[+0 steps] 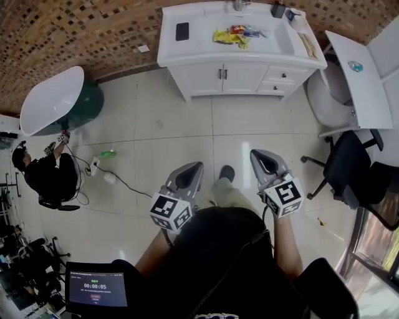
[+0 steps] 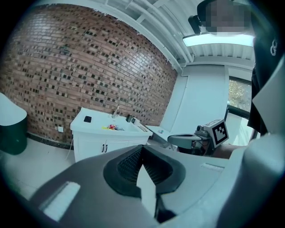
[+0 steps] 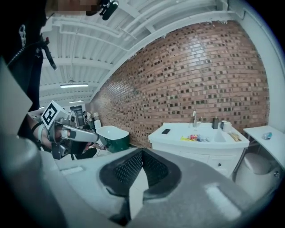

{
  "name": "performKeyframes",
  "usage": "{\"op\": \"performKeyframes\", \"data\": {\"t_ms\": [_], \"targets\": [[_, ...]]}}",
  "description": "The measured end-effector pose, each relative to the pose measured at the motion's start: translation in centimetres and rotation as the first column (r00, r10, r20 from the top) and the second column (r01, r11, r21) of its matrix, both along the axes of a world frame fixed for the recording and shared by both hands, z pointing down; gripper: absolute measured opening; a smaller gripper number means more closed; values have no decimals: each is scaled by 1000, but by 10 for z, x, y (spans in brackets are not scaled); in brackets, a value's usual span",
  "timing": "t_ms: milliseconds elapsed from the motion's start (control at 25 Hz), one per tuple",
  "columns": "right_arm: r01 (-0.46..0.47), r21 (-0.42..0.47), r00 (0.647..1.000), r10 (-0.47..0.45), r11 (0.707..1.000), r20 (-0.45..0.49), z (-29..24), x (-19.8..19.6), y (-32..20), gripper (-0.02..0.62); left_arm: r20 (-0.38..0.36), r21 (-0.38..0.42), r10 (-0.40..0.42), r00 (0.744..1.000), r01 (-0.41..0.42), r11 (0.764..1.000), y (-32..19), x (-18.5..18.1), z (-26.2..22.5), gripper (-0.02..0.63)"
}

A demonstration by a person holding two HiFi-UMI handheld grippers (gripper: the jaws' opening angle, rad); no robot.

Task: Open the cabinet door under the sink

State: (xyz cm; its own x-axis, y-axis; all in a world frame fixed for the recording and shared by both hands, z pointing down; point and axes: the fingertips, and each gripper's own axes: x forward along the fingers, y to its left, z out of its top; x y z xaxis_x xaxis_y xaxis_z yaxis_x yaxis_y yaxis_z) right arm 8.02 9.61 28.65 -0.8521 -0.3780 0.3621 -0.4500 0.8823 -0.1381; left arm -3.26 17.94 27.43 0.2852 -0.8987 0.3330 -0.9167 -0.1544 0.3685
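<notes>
Cabinet door (image 1: 206, 79), flat glossy white panel, slim vertical handle (image 1: 219, 73).

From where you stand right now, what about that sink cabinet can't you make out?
- Inside of the cabinet: hidden behind its shut doors, every view.
- Faucet: cut off by the head view's top edge.
- Packets in the basin: too small to identify, all views.
- Door handles: too small to tell their shape.
</notes>
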Motion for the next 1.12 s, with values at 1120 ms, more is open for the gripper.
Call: {"op": "performKeyframes", "data": {"t_ms": [1120], "targets": [[-69,-80,997,66,994,-45,78,-70,-155,-9,-14,-65,80,997,-81,995,-164,-55,63,17]]}}
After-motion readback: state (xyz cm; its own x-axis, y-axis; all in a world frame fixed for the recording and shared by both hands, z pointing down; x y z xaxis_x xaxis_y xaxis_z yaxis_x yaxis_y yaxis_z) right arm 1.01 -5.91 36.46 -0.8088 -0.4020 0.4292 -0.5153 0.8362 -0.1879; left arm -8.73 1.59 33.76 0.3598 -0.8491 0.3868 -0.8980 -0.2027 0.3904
